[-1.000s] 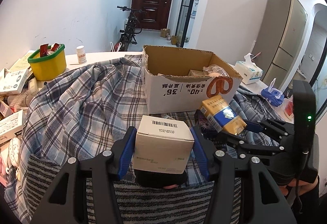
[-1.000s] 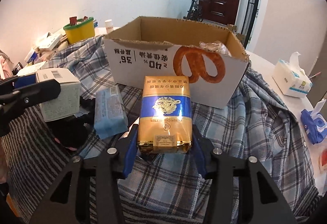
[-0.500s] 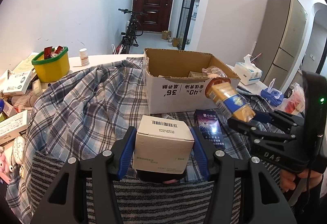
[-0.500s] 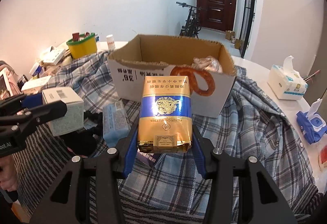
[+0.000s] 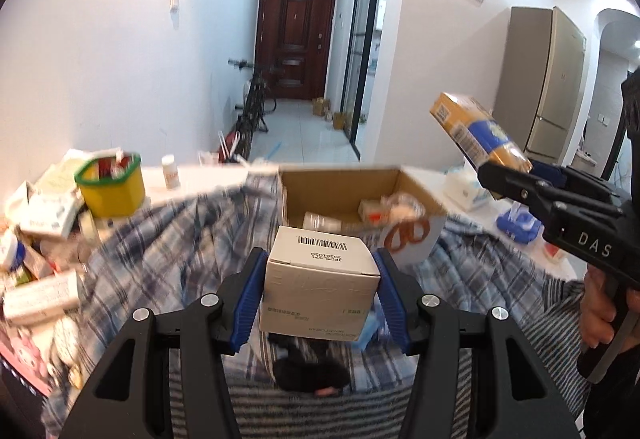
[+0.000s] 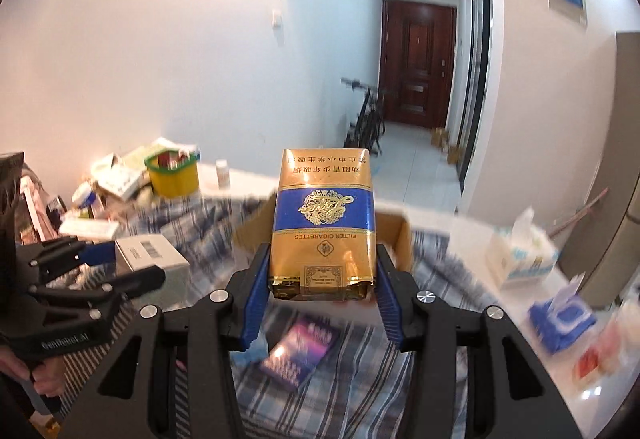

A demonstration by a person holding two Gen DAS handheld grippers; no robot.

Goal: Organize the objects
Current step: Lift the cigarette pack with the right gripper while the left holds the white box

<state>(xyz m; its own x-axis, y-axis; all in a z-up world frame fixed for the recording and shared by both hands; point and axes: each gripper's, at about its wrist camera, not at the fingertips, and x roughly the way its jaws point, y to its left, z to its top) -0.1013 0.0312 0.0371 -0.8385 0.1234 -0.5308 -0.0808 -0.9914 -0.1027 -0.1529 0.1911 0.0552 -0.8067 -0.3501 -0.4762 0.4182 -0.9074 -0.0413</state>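
Grippers I operate: left gripper (image 5: 320,295) jaws grasping white barcoded carton (image 5: 320,289), right gripper (image 6: 320,293) jaws grasping gold-blue cigarette pack (image 6: 323,223), above open cardboard box (image 5: 340,195).

Gold pack (image 6: 323,227): we read "FILTER CIGARETTES" — upside down.
Right gripper (image 5: 532,175): we read "DAS" on its body.

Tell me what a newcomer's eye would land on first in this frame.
First, the gold and blue carton clamped in the right tool, filling the middle of the right wrist view and raised above the table. Next, the white box with a barcode on top, gripped in the left tool. Behind both sits the open cardboard box on the plaid cloth, already holding a few items.
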